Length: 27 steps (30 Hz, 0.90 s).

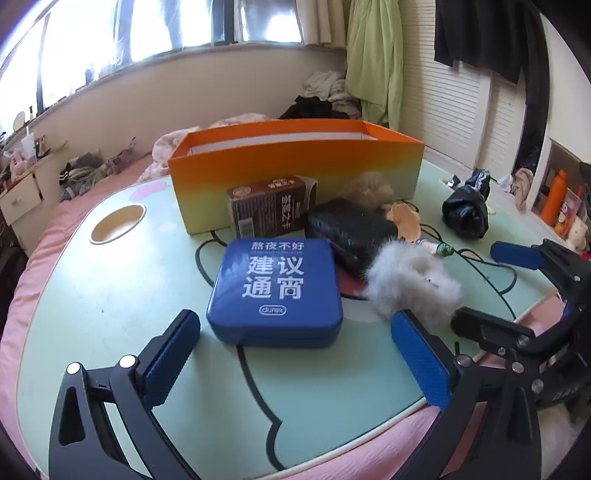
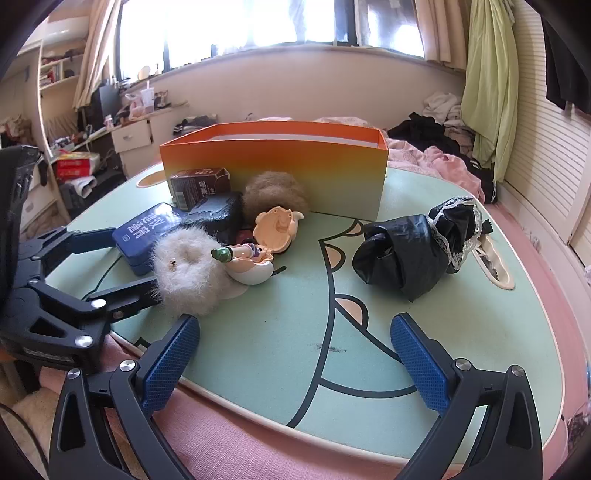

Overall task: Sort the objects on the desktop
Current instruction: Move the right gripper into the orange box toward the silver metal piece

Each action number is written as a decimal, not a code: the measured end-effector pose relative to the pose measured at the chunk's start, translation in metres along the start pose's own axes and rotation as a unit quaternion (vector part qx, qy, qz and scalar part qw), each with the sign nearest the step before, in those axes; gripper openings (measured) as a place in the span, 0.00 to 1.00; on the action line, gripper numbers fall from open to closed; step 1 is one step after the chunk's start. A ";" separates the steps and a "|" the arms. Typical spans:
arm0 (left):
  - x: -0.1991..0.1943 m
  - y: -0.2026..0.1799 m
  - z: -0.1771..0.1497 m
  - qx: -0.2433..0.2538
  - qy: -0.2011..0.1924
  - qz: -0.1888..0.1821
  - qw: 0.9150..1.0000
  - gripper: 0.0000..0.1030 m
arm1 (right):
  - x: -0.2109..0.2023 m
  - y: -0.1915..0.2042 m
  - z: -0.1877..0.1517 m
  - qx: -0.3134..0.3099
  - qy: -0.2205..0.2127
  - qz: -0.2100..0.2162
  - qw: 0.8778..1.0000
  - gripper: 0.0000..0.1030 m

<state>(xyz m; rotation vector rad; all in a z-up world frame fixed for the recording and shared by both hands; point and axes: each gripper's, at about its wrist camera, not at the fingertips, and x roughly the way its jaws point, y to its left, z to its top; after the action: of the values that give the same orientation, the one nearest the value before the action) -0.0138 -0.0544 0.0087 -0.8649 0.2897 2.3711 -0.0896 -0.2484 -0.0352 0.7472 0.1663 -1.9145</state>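
Jaws on your left gripper (image 1: pixel 295 354) stand spread, nothing between them, just short of the blue tin (image 1: pixel 275 291) lying flat on the table (image 1: pixel 110 295) before the orange box (image 1: pixel 295 166). It looks rigid, smooth and probably slippery, so pinch its two side walls squarely. Your right gripper (image 2: pixel 295 365) is spread and empty too.

Daylight from windows (image 2: pixel 236 26) behind, panes blown out white. Counter (image 1: pixel 110 295) evenly lit, shadows soft. Strong fisheye bending at frame edges, dark vignette in corners. Focus sharp throughout.
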 end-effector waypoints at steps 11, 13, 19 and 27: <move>0.004 0.002 -0.003 0.031 -0.005 -0.044 0.999 1.00 | 0.001 -0.001 -0.001 0.002 -0.003 -0.007 1.000 1.00; 0.002 0.002 -0.003 0.032 -0.005 -0.045 0.998 1.00 | -0.001 0.001 -0.002 -0.002 -0.006 0.001 1.000 0.99; 0.002 0.003 -0.004 0.033 -0.006 -0.049 0.998 1.00 | -0.048 0.010 0.024 -0.001 -0.103 0.014 0.995 0.91; 0.001 0.007 -0.006 0.035 -0.011 -0.054 0.998 1.00 | 0.025 0.015 0.167 0.029 -0.022 0.002 0.999 0.91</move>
<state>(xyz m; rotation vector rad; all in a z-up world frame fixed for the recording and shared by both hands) -0.0157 -0.0622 0.0041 -0.8015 0.3079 2.2562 -0.1548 -0.3465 0.0870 0.7435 0.0833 -1.9373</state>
